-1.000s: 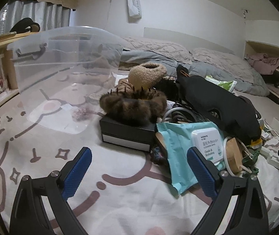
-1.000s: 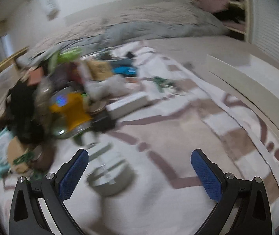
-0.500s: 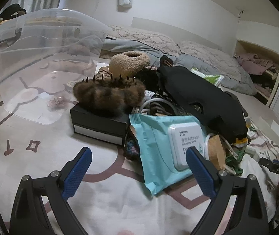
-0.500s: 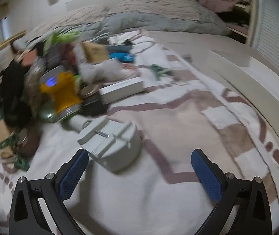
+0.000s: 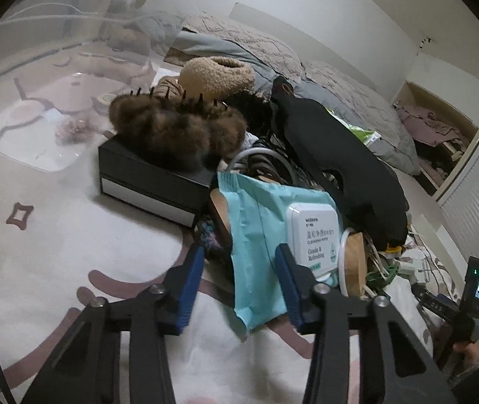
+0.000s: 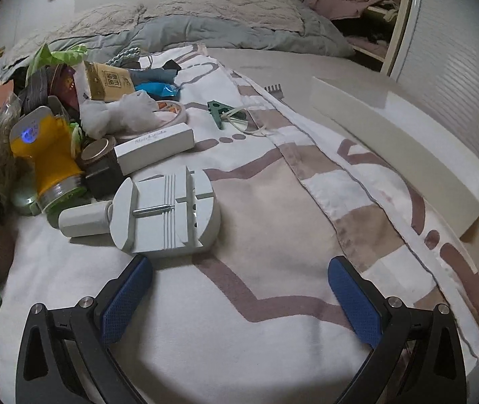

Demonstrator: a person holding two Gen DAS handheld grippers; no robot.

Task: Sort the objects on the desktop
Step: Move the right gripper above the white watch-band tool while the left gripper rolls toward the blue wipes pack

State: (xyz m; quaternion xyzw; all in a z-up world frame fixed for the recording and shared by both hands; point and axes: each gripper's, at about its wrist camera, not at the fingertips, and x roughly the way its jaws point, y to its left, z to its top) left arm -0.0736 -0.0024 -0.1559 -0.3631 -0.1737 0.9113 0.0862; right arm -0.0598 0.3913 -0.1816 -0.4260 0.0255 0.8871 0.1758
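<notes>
A teal wet-wipes pack [image 5: 259, 235] with a white lid lies at the near edge of a heap on the patterned bed sheet [image 5: 54, 252]. My left gripper [image 5: 239, 281] straddles the pack's lower corner and its jaws are closing. A gap still shows between the left pad and the pack. My right gripper [image 6: 239, 291] hangs open over bare sheet with nothing between its fingers. A white round tool with a metal pin [image 6: 169, 215] lies just beyond its left finger.
A clear plastic bin [image 5: 54, 67] stands at the left. The heap holds a black box [image 5: 152, 181] under a brown furry hair claw [image 5: 172, 128], a black pouch [image 5: 340, 161], a yellow device [image 6: 51, 155], a white long box [image 6: 155, 148] and a green clip [image 6: 217, 111].
The left jaws have narrowed from wide open and now flank the wipes pack, which looms closer. The right gripper has sunk toward the white tool, and its view has sharpened.
</notes>
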